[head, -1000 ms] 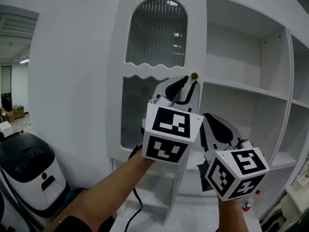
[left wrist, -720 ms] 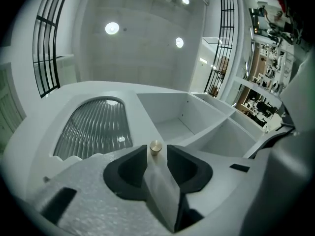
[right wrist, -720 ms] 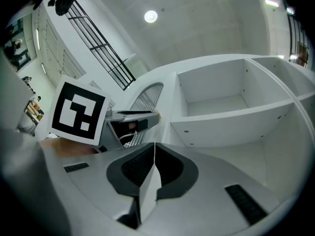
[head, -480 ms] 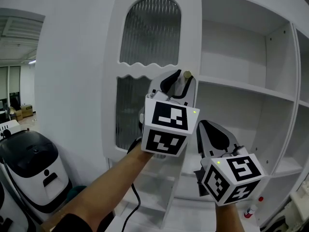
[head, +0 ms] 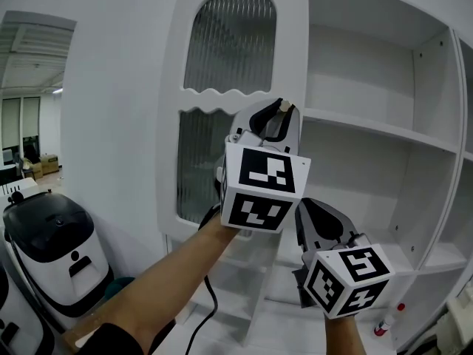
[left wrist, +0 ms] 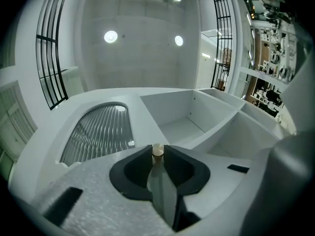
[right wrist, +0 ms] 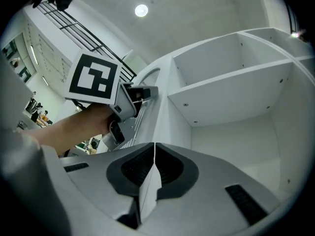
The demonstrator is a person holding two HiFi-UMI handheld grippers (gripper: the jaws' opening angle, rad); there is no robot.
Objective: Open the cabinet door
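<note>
My left gripper [left wrist: 157, 157] is closing its jaws on the one round knob [left wrist: 157, 150] of the single cabinet door [head: 222, 87], which stands ajar. The gripper points upward. My right gripper [right wrist: 154, 156], jaws together and empty, hangs lower, beside the left one, facing the open shelves [head: 369, 128]

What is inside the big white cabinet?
The open shelves look bare and white. The part behind the door is covered, and its ribbed glass is too blurry to see through.
</note>
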